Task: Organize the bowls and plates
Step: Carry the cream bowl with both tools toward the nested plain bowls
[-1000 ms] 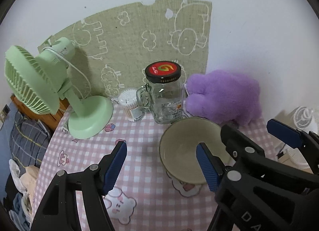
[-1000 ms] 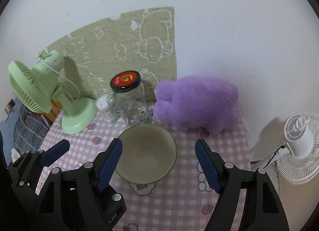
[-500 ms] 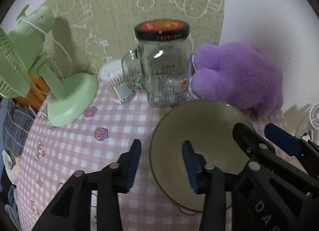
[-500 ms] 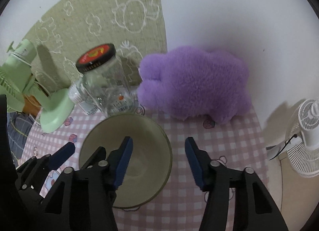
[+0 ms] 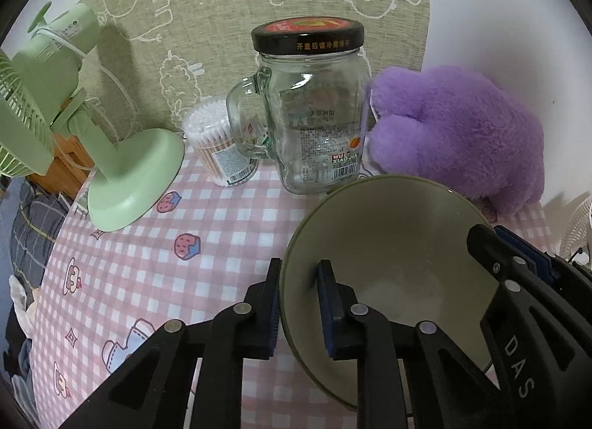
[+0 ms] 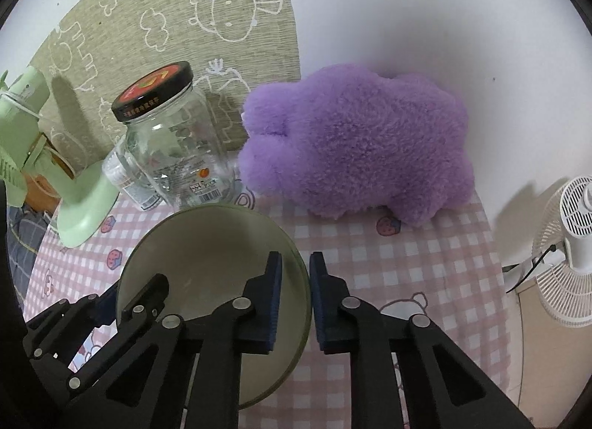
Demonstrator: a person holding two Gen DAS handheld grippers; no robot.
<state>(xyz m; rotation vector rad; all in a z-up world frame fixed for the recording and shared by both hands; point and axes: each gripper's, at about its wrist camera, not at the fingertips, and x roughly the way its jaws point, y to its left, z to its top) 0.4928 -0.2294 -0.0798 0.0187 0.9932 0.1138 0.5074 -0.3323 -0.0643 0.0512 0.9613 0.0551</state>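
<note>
You have both grippers clamped on the round olive-green ceramic bowl [image 5: 392, 244], near the checked table's [image 5: 148, 251] back edge: left gripper [image 5: 298, 303] and right gripper [image 6: 294, 292] pinch opposite rims. You're at the grasp step; next, lift it level with both hands together.

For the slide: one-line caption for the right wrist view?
Right gripper shut on the right rim of the olive bowl; left gripper grips the opposite rim, with the glass jar and purple plush behind.

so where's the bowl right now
The bowl sits on the pink checked tablecloth, just in front of the glass jar and the purple plush, with both grippers clamped on opposite sides of its rim.
</note>
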